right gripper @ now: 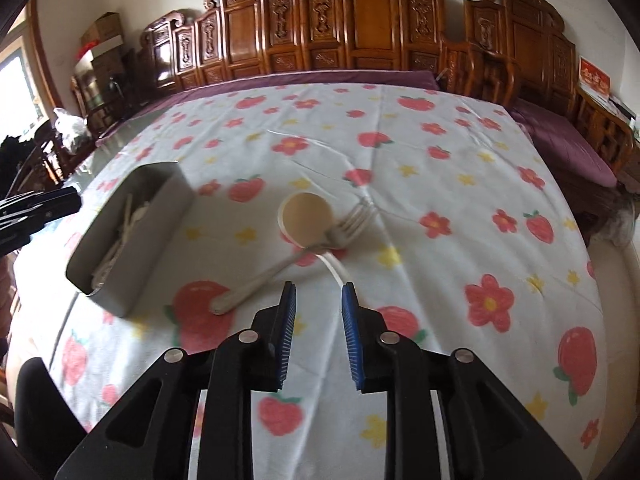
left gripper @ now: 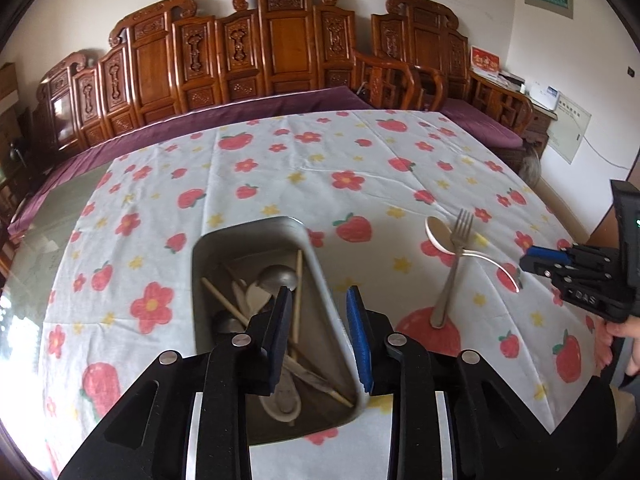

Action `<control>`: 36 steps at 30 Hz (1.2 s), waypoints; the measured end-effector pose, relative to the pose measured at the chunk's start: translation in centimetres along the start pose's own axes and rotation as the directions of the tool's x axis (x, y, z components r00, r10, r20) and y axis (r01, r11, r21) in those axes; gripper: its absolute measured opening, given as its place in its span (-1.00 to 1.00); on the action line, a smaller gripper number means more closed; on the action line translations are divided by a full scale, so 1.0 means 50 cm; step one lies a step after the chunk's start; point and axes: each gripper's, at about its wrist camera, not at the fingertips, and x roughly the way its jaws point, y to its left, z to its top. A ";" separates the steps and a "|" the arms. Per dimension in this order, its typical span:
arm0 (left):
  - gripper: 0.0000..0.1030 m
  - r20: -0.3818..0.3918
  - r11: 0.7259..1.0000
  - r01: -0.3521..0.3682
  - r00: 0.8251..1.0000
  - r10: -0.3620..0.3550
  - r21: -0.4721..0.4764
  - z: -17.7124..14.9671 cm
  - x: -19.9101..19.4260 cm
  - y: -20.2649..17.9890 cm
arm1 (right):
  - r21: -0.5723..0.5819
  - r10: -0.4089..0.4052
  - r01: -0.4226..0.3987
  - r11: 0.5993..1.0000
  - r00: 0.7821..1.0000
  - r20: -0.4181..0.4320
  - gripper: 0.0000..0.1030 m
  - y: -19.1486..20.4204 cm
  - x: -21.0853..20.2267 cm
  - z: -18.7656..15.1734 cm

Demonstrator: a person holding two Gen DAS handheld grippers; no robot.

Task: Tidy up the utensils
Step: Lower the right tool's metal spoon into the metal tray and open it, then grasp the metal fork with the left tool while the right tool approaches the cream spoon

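Note:
A grey metal tray (left gripper: 240, 229) on the flowered tablecloth holds several spoons and chopsticks (left gripper: 296, 300). My left gripper (left gripper: 320, 294) hovers over the tray's right rim, open, with nothing between its blue pads. To the right of the tray a metal fork (left gripper: 452, 276) lies across a metal spoon (left gripper: 440, 236). In the right wrist view the fork (right gripper: 280, 268) and spoon (right gripper: 308, 216) lie just ahead of my right gripper (right gripper: 319, 288), which is open and holds nothing. The tray (right gripper: 160, 216) sits to its left. Each gripper shows at the edge of the other's view: right gripper (left gripper: 528, 261), left gripper (right gripper: 74, 205).
A white tablecloth (left gripper: 320, 168) with red flowers and strawberries covers the table. Carved wooden benches (left gripper: 280, 48) with purple cushions stand behind the far edge. A hand (left gripper: 624, 328) holds the right gripper at the table's right edge.

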 end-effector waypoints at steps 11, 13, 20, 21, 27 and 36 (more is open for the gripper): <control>-0.42 -0.046 0.996 0.085 0.995 -0.083 0.035 0.006 0.069 -0.101 | 0.019 -0.025 0.025 1.000 1.000 -0.014 -0.50 -0.040 0.031 -0.021; -0.38 -0.054 0.994 0.102 0.994 -0.099 0.050 0.012 0.088 -0.126 | 0.012 -0.027 0.027 1.000 1.000 -0.016 -0.50 -0.048 0.026 -0.030; -0.33 -0.107 0.985 0.143 0.985 -0.133 0.098 0.035 0.173 -0.206 | 0.012 -0.010 0.010 1.000 1.000 -0.012 -0.30 -0.073 0.009 -0.053; -0.33 -0.115 0.984 0.148 0.984 -0.136 0.103 0.037 0.186 -0.214 | 0.014 -0.006 0.006 1.000 1.000 -0.011 -0.30 -0.077 0.007 -0.055; -0.33 -0.170 0.977 0.175 0.974 -0.152 0.126 0.046 0.265 -0.260 | 0.021 0.014 -0.014 1.000 1.000 -0.006 -0.30 -0.095 0.001 -0.065; -0.52 -0.207 0.969 0.188 0.966 -0.153 0.161 0.052 0.323 -0.298 | 0.049 0.029 -0.029 0.998 1.000 0.000 -0.30 -0.121 -0.001 -0.073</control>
